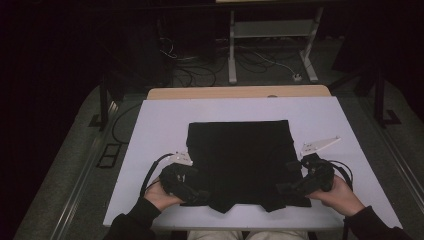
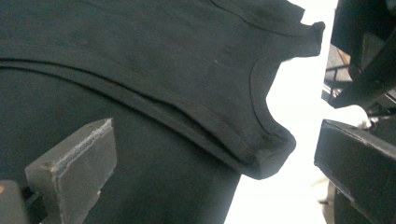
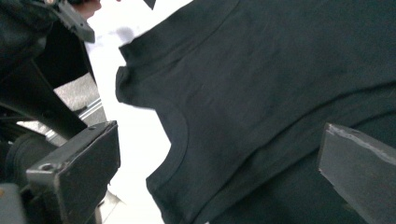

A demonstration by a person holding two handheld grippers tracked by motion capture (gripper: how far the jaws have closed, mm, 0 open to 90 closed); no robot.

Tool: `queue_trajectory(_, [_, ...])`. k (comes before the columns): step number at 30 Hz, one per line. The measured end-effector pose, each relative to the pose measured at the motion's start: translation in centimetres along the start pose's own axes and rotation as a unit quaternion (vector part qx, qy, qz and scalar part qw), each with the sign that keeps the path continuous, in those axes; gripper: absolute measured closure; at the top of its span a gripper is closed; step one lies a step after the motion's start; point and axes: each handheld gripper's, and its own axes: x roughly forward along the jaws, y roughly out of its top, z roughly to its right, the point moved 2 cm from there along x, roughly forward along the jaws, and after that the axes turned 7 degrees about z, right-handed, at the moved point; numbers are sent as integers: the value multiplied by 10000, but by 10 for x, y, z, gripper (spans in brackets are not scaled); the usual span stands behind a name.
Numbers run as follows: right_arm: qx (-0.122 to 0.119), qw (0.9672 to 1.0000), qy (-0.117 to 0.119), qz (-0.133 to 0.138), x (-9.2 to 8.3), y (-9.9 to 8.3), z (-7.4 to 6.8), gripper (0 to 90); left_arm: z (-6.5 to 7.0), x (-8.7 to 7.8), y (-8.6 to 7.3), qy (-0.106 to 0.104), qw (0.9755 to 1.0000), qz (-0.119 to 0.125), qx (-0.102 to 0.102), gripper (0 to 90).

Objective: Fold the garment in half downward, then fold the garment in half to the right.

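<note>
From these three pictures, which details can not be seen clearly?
- High view: the black garment is too dark to tell its folds or which side faces up.
- High view: the left gripper and right gripper blend into the cloth, so their jaw tips are unclear.
- Left gripper view: the garment runs past the picture's edges.

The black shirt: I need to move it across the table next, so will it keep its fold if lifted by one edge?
Probably not. The shirt looks like thin, soft knit lying flat in loose layers, so it would likely sag and unfold. Its hems curl and drape, suggesting it is floppy and light. Pushed across the table, it may bunch rather than slide.
</note>
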Motion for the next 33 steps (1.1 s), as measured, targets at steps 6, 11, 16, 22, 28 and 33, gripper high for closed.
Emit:
queue_trajectory(6, [-108, 9999, -35, 52, 9, 15, 4, 0, -4, -12, -5, 141, 9992, 326, -203, 0])
queue_trajectory(11, [-159, 9999, -57, 24, 21, 25, 4, 0, -6, -20, -11, 271, 9986, 385, -236, 0])
queue_trajectory(16, [-246, 9995, -191, 76, 28, 33, 6, 0, -9, -29, -18, 429, 9976, 485, -240, 0])
queue_trajectory(22, [-226, 9994, -245, 103, 34, 37, 13, 0, -11, -39, -23, 655, 9954, 653, -258, 0])
queue_trajectory(28, [-272, 9990, -294, 177, 40, 45, 19, 0, -13, -46, -27, 801, 9931, 799, -307, 0])
queue_trajectory(33, [-352, 9988, -304, 174, 48, 55, 21, 0, -14, -51, -31, 948, 9916, 827, -306, 0])
